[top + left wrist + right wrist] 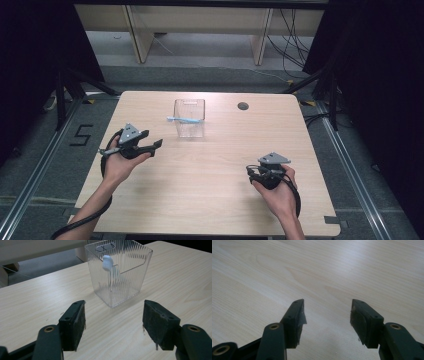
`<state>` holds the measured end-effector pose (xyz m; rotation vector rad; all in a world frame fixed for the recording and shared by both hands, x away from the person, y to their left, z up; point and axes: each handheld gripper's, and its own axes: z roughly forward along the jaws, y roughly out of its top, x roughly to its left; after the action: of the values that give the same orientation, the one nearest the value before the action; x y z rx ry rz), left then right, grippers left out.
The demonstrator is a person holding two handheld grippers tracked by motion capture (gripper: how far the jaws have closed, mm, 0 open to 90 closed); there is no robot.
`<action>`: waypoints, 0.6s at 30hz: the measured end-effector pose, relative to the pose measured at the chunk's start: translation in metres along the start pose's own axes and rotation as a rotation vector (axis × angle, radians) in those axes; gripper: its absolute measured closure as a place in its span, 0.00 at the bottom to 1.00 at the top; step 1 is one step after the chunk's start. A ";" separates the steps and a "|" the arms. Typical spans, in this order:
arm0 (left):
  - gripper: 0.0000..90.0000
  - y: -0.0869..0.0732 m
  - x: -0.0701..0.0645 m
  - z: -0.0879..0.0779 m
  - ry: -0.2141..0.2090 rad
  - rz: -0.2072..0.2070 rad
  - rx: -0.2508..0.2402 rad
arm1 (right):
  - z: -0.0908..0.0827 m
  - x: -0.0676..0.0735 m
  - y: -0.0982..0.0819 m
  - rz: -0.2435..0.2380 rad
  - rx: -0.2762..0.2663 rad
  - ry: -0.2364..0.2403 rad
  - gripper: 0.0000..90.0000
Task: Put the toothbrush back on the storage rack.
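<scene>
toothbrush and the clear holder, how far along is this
Looks done: the light blue toothbrush sits in the clear ribbed holder, its head leaning out over the rim. In hand: nothing. The left gripper faces the holder with open, empty jaws, apart from it. The right gripper is open and empty too, over bare table. Left: probably just drawing the hands back, unless more steps follow.

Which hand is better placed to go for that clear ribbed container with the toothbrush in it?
Left. The left gripper points at the clear container with its jaws open, close by. The right gripper sits farther off, facing bare table.
</scene>
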<state>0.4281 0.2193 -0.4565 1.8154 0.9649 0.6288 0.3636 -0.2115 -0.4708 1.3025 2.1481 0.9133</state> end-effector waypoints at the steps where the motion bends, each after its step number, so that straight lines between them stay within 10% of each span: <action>1: 0.38 -0.001 -0.001 -0.003 0.000 -0.001 0.000 | 0.000 -0.002 0.001 -0.040 -0.006 -0.003 0.51; 18: 0.37 -0.023 -0.008 -0.030 -0.003 -0.004 -0.011 | 0.000 -0.003 0.000 -0.041 -0.003 -0.010 0.51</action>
<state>0.3928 0.2335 -0.4651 1.8040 0.9612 0.6277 0.3651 -0.2145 -0.4710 1.2542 2.1574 0.8913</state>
